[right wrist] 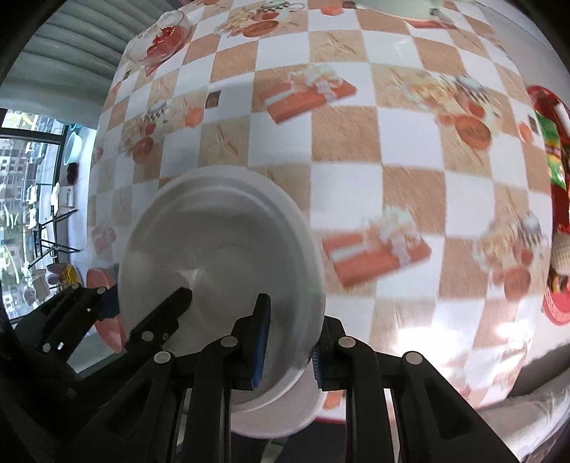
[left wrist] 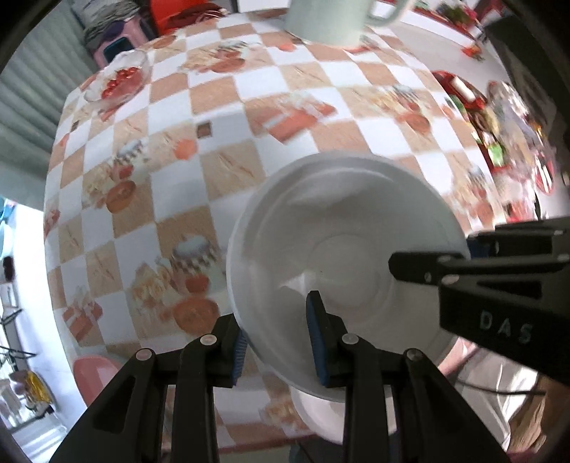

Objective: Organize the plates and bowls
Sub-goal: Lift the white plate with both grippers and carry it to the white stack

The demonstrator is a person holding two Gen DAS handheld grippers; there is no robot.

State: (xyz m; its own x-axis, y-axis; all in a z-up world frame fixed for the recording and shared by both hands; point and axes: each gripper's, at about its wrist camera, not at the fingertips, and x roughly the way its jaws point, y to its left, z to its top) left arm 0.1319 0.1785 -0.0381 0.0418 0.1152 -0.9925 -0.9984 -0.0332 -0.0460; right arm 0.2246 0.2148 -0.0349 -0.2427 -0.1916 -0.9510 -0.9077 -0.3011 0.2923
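Observation:
A white bowl (left wrist: 342, 242) is held above the checkered table, gripped from both sides. My left gripper (left wrist: 278, 342) is shut on its near-left rim, one blue pad inside the bowl and one outside. My right gripper (right wrist: 288, 352) is shut on the same bowl (right wrist: 221, 256) at its right rim; it shows as a black finger at the right of the left wrist view (left wrist: 427, 267). A second white dish (left wrist: 342, 413) lies below the bowl at the table's near edge, also in the right wrist view (right wrist: 274, 420).
A glass bowl of red fruit (left wrist: 121, 76) stands far left. A pale green mug (left wrist: 327, 17) stands at the back. A red tray of snacks (left wrist: 498, 128) lies at the right. A pink stool (left wrist: 96, 370) sits below the table edge.

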